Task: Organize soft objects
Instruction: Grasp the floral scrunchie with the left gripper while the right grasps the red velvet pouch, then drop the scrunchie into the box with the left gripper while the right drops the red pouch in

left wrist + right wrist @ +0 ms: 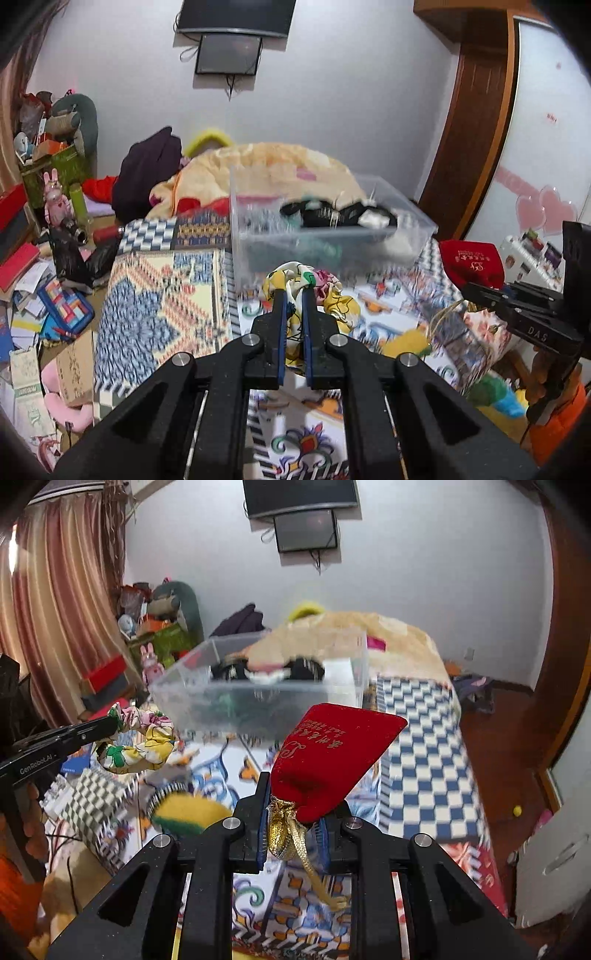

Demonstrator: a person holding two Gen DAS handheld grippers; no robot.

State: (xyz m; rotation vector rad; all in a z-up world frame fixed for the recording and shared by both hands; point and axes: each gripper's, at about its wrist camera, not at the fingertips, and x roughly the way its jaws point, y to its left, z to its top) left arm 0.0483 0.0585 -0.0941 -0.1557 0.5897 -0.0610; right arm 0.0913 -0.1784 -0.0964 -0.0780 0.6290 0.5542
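Note:
My left gripper (pixel 294 295) is shut on a floral yellow-and-white scrunchie (pixel 328 295) and holds it above the patterned bed cover, just short of the clear plastic box (pixel 417 229). The scrunchie also shows in the right wrist view (pixel 147 742). My right gripper (pixel 295 797) is shut on a red velvet drawstring pouch (pixel 332 753) with a gold cord, held up in front of the same box (pixel 184 690). The pouch shows at the right of the left wrist view (pixel 472 264). The box holds black and white soft items (pixel 332 214).
A yellow-green plush piece (pixel 188 814) lies on the bed cover (pixel 424 760) below the grippers. A beige blanket heap (pixel 266 166) and a dark garment (pixel 147 170) lie behind the box. Cluttered boxes, books and toys (pixel 48 288) fill the floor at left.

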